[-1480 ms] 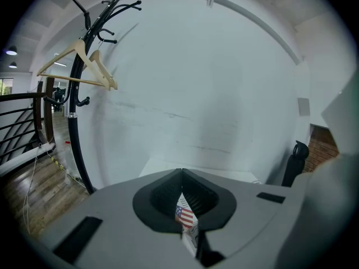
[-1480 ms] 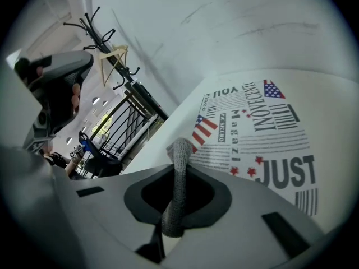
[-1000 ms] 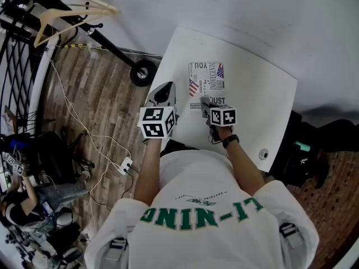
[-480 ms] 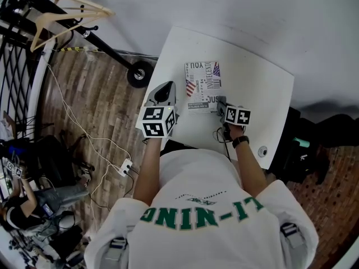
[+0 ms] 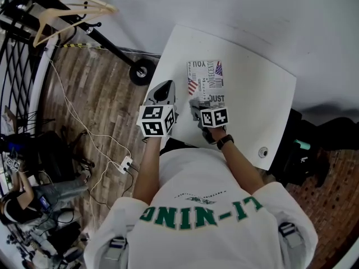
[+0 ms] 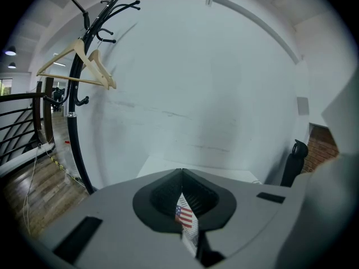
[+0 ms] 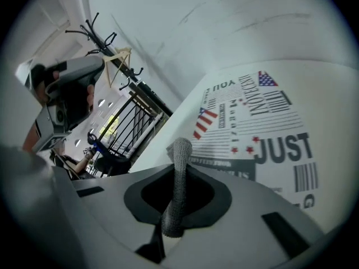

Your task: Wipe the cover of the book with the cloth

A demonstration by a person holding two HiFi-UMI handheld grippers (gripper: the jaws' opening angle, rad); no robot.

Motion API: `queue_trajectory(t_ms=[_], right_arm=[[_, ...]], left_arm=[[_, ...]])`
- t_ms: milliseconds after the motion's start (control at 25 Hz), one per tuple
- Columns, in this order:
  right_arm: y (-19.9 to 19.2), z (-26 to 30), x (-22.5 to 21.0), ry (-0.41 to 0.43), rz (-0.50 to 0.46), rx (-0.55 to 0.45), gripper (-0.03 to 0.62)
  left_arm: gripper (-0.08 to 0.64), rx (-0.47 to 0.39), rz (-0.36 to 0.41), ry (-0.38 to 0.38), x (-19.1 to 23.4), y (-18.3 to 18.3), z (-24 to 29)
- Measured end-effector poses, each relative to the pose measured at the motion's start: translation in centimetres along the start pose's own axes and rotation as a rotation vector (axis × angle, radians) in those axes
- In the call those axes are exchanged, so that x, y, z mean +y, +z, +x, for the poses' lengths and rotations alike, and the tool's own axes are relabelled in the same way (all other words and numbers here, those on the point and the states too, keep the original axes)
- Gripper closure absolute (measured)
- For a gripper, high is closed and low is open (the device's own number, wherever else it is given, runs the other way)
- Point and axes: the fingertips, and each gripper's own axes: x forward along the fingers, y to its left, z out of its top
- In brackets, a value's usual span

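The book lies flat on the white table, its cover white with black print and small flags. My right gripper is at the book's near left corner, shut on a grey knitted cloth. In the right gripper view the cloth stands as a narrow strip between the jaws, with the cover just beyond it. My left gripper hovers by the table's left edge, left of the book, shut. In the left gripper view the jaws meet, and a flag on the book shows through the gap behind them.
A black coat stand with a wooden hanger and a wheeled base is left of the table. Cables and a power strip lie on the wood floor. A dark chair is at the right. A round fitting sits in the table's near right corner.
My right gripper swung right along the book's near edge with the cloth, then came back left to the near left corner. The left gripper stayed put.
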Motion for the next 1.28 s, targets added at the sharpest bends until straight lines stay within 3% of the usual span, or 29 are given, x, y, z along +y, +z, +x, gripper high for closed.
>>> queue_trajectory(t_ms=[200,400,680,840,1080,1280], right_arm=[[-1.7,1.4,1.0,-0.012,-0.058,0.073,0.554],[-1.7,-0.5,-1.5,-0.037,0.002,0.032,0.554],[-1.9,-6.9,-9.1,-0.163,0.180,-0.093,0.554],[-2.3,-9.0,-11.8,-0.206,0.232,-0.122,0.554],[-1.0,-9.4,-11.7,-0.248,0.193,-0.136,0.554],[7.9,-12.5,-8.4,-0.283,0.001,-0.346,0.554]], left_arm=[[0.552,-0.006,-0.013,0.013,0.3,0.0,-0.6],[0.552,-0.014,-0.022,0.015,0.6,0.2,-0.8],[0.552,-0.003,-0.018,-0.003,-0.1,-0.2,-0.2],[0.552,0.003,-0.008,-0.027,-1.0,-0.3,0.4],[0.552,-0.004,0.010,-0.052,-1.9,0.4,1.0],[0.552,-0.040,0.030,-0.061,-2.1,2.6,1.4]])
